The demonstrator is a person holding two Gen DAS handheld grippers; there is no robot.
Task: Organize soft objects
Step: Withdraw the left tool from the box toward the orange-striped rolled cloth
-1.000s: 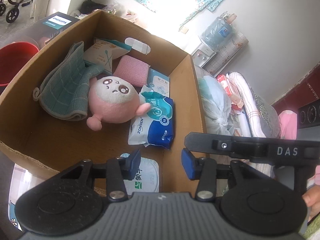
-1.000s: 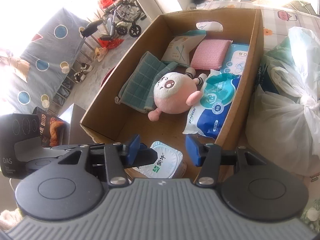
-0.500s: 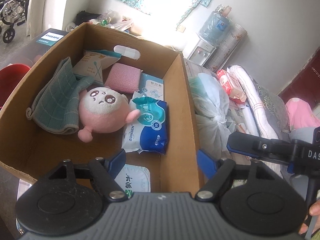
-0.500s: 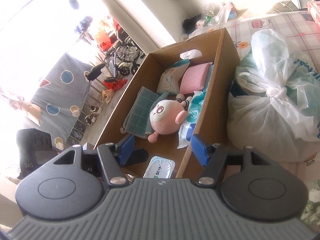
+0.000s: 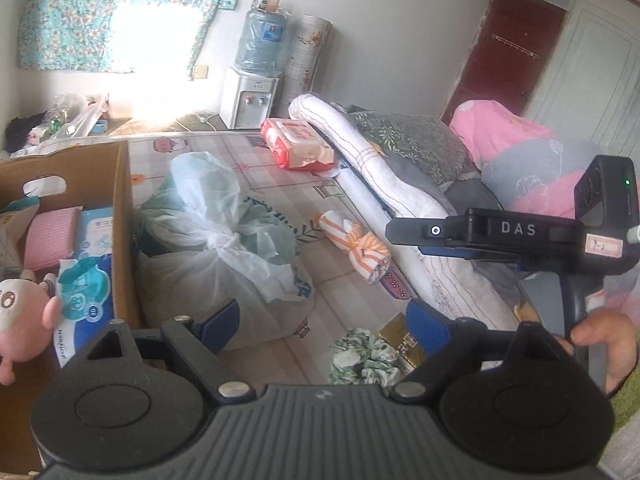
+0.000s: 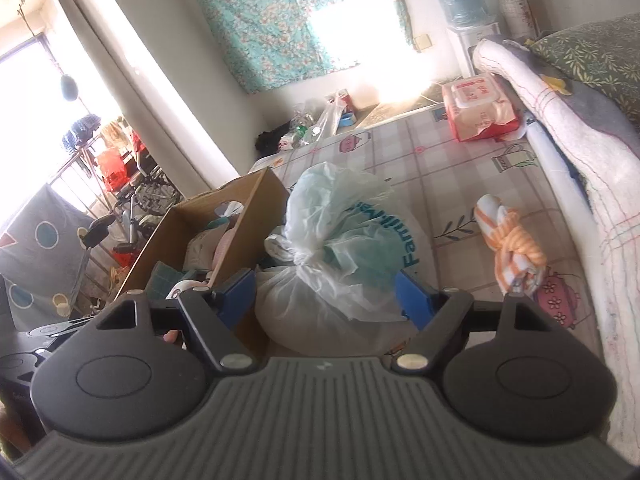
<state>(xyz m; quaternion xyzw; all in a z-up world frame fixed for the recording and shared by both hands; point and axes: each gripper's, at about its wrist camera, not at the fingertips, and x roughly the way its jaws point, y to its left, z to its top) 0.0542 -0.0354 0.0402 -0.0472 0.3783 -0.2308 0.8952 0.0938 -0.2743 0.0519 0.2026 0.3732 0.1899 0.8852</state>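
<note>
Lying on the patterned bed sheet (image 5: pixel 280 184), just right of the cardboard box (image 5: pixel 120 216): a knotted white plastic bag (image 5: pixel 224 240), bulky and translucent, its long axis running away from the cameras, knot on top near the middle.

Hovering above the near end of that bag: left gripper (image 5: pixel 320 320), jaws spread wide after just having been opening, blue pads gripping nothing and touching nothing; a crumpled green-and-white scrunchie (image 5: pixel 366 354) lying below them, right of the bag.

Framing the bag's near end in the right wrist view: right gripper (image 6: pixel 326 294), jaws also spread after just having been opening, nothing pinched; contact between pads and plastic not clear.

Resting right of the bag, well apart from it: an orange-and-white striped cloth roll (image 5: pixel 356 246), tied round the middle, its long axis slanting from far left to near right.

Showing inside the box, left of the bag: a pink plush toy (image 5: pixel 20 312), a blue wipes pack (image 5: pixel 82 300), a pink cloth (image 5: pixel 48 236).

Lying beyond the bag, toward the far end of the sheet: a red wipes pack (image 5: pixel 296 144).

Gripping the right gripper's handle, far right of the bag: a hand (image 5: pixel 612 344).
</note>
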